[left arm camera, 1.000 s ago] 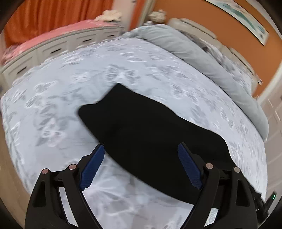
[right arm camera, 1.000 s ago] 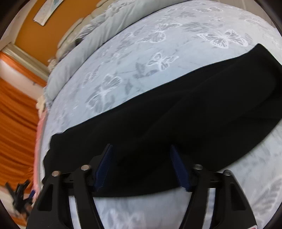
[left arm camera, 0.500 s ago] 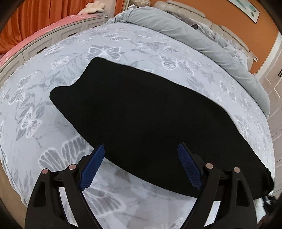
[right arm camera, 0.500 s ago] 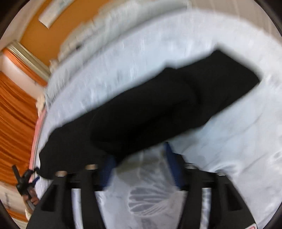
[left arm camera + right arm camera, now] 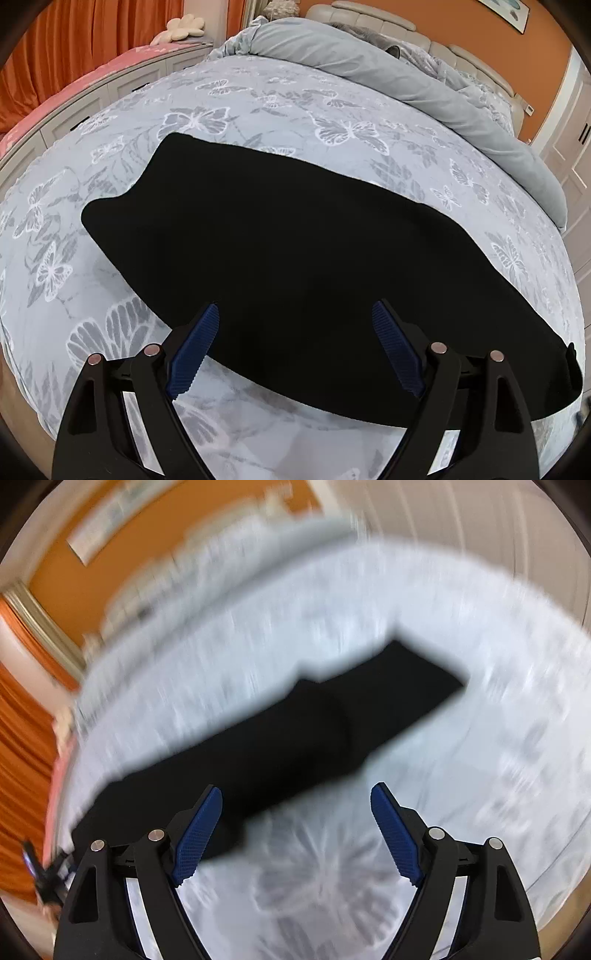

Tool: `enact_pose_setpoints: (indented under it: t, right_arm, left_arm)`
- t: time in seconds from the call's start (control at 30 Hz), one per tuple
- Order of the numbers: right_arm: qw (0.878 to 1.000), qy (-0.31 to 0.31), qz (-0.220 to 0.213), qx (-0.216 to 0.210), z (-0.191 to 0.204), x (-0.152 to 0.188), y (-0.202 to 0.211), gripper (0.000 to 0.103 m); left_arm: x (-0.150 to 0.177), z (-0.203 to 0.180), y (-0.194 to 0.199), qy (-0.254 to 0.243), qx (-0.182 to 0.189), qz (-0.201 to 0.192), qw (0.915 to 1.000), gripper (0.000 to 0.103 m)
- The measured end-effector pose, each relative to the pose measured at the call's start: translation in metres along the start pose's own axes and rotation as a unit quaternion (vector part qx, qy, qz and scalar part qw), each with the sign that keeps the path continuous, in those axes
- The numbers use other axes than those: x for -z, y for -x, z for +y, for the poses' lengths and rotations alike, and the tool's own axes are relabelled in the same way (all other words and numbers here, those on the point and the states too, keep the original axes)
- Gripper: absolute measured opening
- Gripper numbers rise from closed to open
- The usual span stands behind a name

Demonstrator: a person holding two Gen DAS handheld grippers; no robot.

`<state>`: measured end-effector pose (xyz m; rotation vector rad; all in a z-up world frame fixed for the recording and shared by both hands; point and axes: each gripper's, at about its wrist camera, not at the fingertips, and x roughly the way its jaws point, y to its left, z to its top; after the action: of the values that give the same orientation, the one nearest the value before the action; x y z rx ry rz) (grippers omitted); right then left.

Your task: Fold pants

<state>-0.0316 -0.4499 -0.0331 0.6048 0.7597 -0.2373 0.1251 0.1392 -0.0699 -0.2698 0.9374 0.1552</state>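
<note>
Black pants (image 5: 295, 251) lie flat on the butterfly-print bed cover (image 5: 332, 103), folded into one long strip. My left gripper (image 5: 295, 310) hangs open just above the strip's near edge, with dark cloth showing between its blue pads (image 5: 192, 354) but not pinched. In the blurred right wrist view the pants (image 5: 295, 731) run from lower left to upper right, one layer lying over another. My right gripper (image 5: 296, 790) sits back from them over bare cover. Its jaws are opening and hold nothing.
A rolled grey duvet (image 5: 406, 77) lies along the far side of the bed before a padded headboard (image 5: 369, 14). A white drawer unit (image 5: 92, 110) with a pink top stands at the left, under orange curtains (image 5: 74, 44). White doors (image 5: 576, 155) are at the right.
The right gripper's jaws have spread wide, let go of the pants and drawn back and up from them. The left gripper has sunk closer to the pants' near edge.
</note>
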Motion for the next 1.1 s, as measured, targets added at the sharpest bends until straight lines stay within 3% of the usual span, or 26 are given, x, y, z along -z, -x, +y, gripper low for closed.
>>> enact_pose_setpoints:
  t: [0.07,0.1,0.13,0.27,0.3,0.33,0.37,0.4,0.43,0.5,0.57,0.6,0.63,0.67,0.7,0.73,0.83,0.87,0.97,1.03,1.1]
  right_arm:
    - [0.999,0.009,-0.044,0.025,-0.003,-0.020,0.004,0.087]
    - [0.998,0.020,-0.038,0.051,-0.004,-0.029,-0.009,0.087]
    - [0.997,0.023,-0.016,0.075,-0.006,-0.037,-0.028,0.087]
    - [0.991,0.051,0.089,0.090,0.002,-0.045,-0.120,0.086]
    - [0.988,0.073,0.097,0.098,0.007,-0.042,-0.133,0.063]
    - [0.985,0.096,0.106,0.095,0.014,-0.041,-0.144,0.010]
    - [0.986,0.094,0.108,0.089,0.018,-0.042,-0.143,0.011]
    - [0.991,0.086,0.083,0.066,0.022,-0.048,-0.130,0.009]
    - [0.995,0.086,0.045,0.033,0.026,-0.061,-0.113,0.008]
    - [0.993,0.090,-0.074,-0.017,0.028,-0.077,-0.055,0.008]
    - [0.990,0.056,-0.121,-0.038,-0.007,-0.082,-0.028,0.011]
    - [0.990,0.049,-0.128,-0.028,-0.028,-0.080,-0.027,0.026]
    - [0.992,0.040,-0.120,0.028,-0.053,-0.072,-0.034,0.070]
    - [0.990,0.031,-0.106,0.092,-0.071,-0.064,-0.040,0.082]
    - [0.982,0.007,-0.087,0.168,-0.097,-0.048,-0.046,0.082]
    - [0.984,-0.022,-0.073,0.160,-0.116,-0.035,-0.045,0.081]
    - [0.990,-0.107,-0.058,0.068,-0.142,-0.013,-0.028,0.081]
    - [0.991,-0.119,-0.054,0.029,-0.137,-0.008,-0.022,0.081]
    - [0.993,-0.111,-0.015,-0.034,-0.104,-0.007,-0.028,0.081]
    - [0.993,-0.114,0.013,-0.036,-0.091,-0.009,-0.040,0.086]
    - [0.992,-0.119,0.033,0.001,-0.081,-0.011,-0.059,0.086]
  left_arm:
    - [-0.001,0.002,0.000,0.002,0.000,-0.001,1.0000,0.083]
    - [-0.001,0.003,0.001,0.003,0.000,-0.003,1.0000,0.083]
    - [-0.001,0.004,0.002,0.003,0.000,-0.005,1.0000,0.083]
    - [-0.001,0.007,0.002,0.004,-0.005,-0.007,1.0000,0.083]
    - [-0.001,0.008,0.001,0.005,-0.010,-0.007,0.9999,0.083]
    - [-0.002,0.009,0.000,0.006,-0.012,-0.008,0.9999,0.083]
    - [-0.003,0.010,-0.002,0.007,-0.015,-0.008,0.9998,0.083]
    - [-0.004,0.012,-0.003,0.010,-0.017,-0.007,0.9998,0.083]
    - [-0.005,0.013,-0.004,0.013,-0.017,-0.007,0.9997,0.083]
    - [-0.007,0.015,-0.006,0.017,-0.017,-0.008,0.9997,0.083]
    - [-0.009,0.014,-0.008,0.015,-0.018,-0.007,0.9997,0.083]
    - [-0.009,0.013,-0.009,0.014,-0.015,-0.006,0.9998,0.083]
    - [-0.009,0.012,-0.010,0.013,-0.011,-0.004,0.9999,0.083]
    - [-0.009,0.010,-0.010,0.012,-0.008,-0.004,0.9999,0.083]
    - [-0.009,0.009,-0.010,0.012,-0.008,-0.004,0.9999,0.083]
    - [-0.009,0.008,-0.010,0.012,-0.006,-0.003,0.9999,0.083]
    - [-0.007,0.003,-0.007,0.014,-0.002,-0.007,0.9999,0.083]
    - [-0.007,0.001,-0.006,0.014,-0.001,-0.008,0.9999,0.083]
    - [-0.004,-0.006,-0.004,0.018,0.009,-0.009,0.9998,0.083]
    - [-0.004,-0.010,-0.003,0.025,0.015,-0.012,0.9995,0.083]
    - [-0.004,-0.014,-0.003,0.028,0.018,-0.015,0.9993,0.083]
